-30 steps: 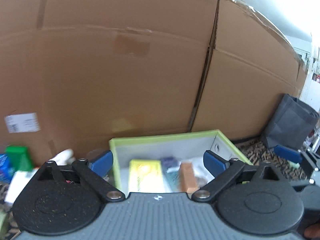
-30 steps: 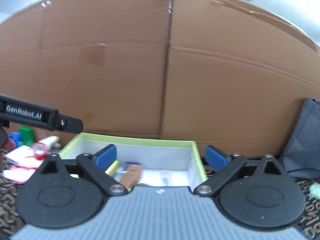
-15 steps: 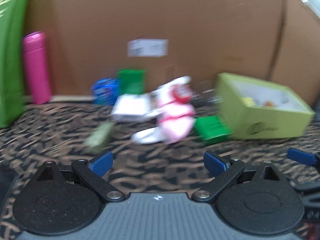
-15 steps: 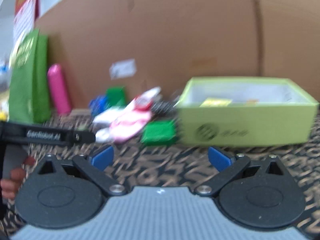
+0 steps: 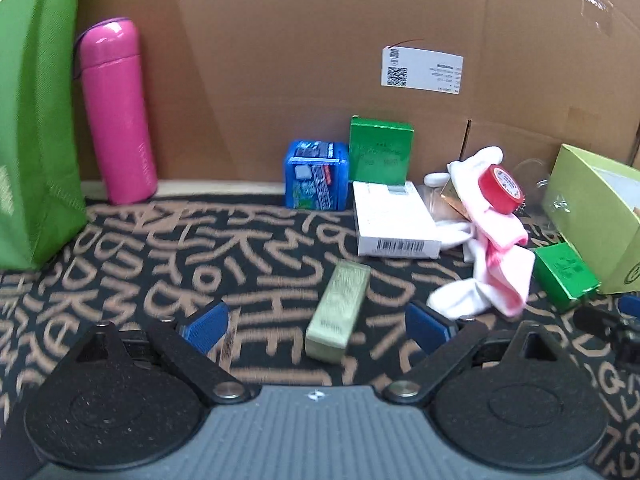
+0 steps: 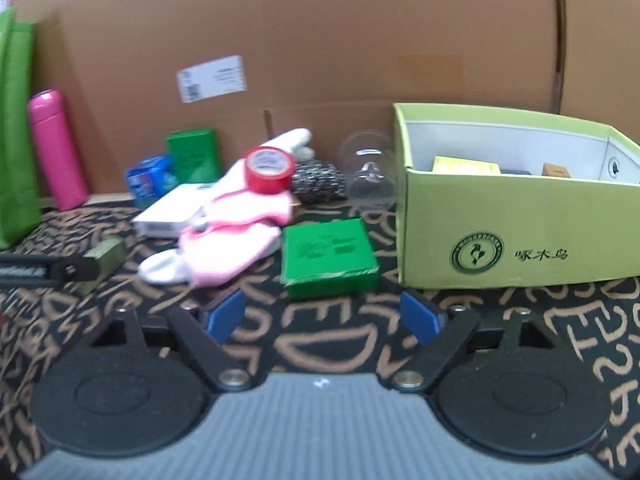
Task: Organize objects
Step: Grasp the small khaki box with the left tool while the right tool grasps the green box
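While both claws hang low over the black carpet with tan lettering (image 5: 224, 248), I read the layout as a sorting job part done: the open lime-green cardboard box (image 6: 516, 240) sits toward the carpet's right side against the brown cardboard wall (image 6: 320, 40), and it already holds a yellow packet (image 6: 464, 165) and a small brown box (image 6: 556, 169), so I judge it to be the collecting bin.

My left claw (image 5: 318, 322) is spread wide and empty, with the olive-gold rectangular bar (image 5: 340, 312) lying flat on the carpet between its blue pads, apart from both. My right claw (image 6: 322, 316) is likewise spread and empty, aimed at the flat green square box (image 6: 330, 258), which lies just beside the lime-green box's front corner.

Loose things cluster along the wall: a pink cylindrical flask (image 5: 116, 112) standing upright, a blue printed packet (image 5: 316, 176), an upright green carton (image 5: 380, 150), a flat white box with a barcode (image 5: 394, 220), and pink-and-white socks (image 5: 492, 256) with a red tape roll (image 5: 502, 188) resting on them.

A green fabric bag (image 5: 28, 120) is cut off at the left edge. Behind the socks, a clear plastic item (image 6: 368, 176) and a dark speckled bundle (image 6: 318, 182) are too blurred to identify. Most of the lime-green box's interior is hidden by its wall.
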`<move>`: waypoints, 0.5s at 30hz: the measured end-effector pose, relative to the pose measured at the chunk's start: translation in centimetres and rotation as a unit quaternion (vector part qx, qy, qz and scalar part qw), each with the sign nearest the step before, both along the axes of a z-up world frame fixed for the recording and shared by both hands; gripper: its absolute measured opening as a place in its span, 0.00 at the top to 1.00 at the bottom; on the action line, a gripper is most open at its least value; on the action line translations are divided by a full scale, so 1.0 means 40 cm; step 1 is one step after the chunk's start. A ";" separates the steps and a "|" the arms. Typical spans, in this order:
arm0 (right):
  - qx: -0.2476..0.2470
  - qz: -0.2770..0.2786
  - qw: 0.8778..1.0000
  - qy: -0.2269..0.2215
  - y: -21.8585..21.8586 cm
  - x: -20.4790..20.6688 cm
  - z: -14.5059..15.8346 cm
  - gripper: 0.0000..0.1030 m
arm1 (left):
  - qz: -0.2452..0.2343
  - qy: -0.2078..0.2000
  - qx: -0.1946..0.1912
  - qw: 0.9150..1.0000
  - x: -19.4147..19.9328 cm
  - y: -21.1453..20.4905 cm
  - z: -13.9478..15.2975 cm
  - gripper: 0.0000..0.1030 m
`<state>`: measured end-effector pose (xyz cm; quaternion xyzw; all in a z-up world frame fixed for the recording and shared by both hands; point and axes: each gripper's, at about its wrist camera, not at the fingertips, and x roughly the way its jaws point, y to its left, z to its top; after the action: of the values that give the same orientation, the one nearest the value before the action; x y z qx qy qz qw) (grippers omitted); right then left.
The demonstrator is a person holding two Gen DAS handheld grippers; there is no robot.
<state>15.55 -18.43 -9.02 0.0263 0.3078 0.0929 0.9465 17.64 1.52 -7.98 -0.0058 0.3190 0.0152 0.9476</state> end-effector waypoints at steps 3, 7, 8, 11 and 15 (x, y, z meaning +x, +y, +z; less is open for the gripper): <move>-0.008 -0.013 1.000 0.011 0.012 0.040 -0.016 0.21 | -0.016 0.007 0.013 1.000 0.033 -0.004 -0.007 0.18; -0.021 -0.012 1.000 0.014 0.020 0.055 -0.028 0.41 | -0.029 0.020 0.015 0.999 0.066 -0.006 -0.019 0.31; -0.022 -0.006 1.000 0.015 0.021 0.048 -0.025 0.41 | -0.033 0.025 0.013 0.999 0.074 -0.005 -0.022 0.47; -0.034 0.015 0.999 0.017 0.026 -0.002 -0.015 0.42 | -0.054 0.029 0.003 0.998 0.073 -0.008 -0.027 0.77; -0.026 0.048 0.998 0.030 0.029 -0.089 -0.016 0.42 | -0.075 0.033 0.001 0.997 0.025 -0.028 -0.023 0.77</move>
<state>11.99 -17.26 -9.67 -0.0100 0.3394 0.1299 0.9316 18.62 0.41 -8.90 0.0199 0.3499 -0.0558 0.9349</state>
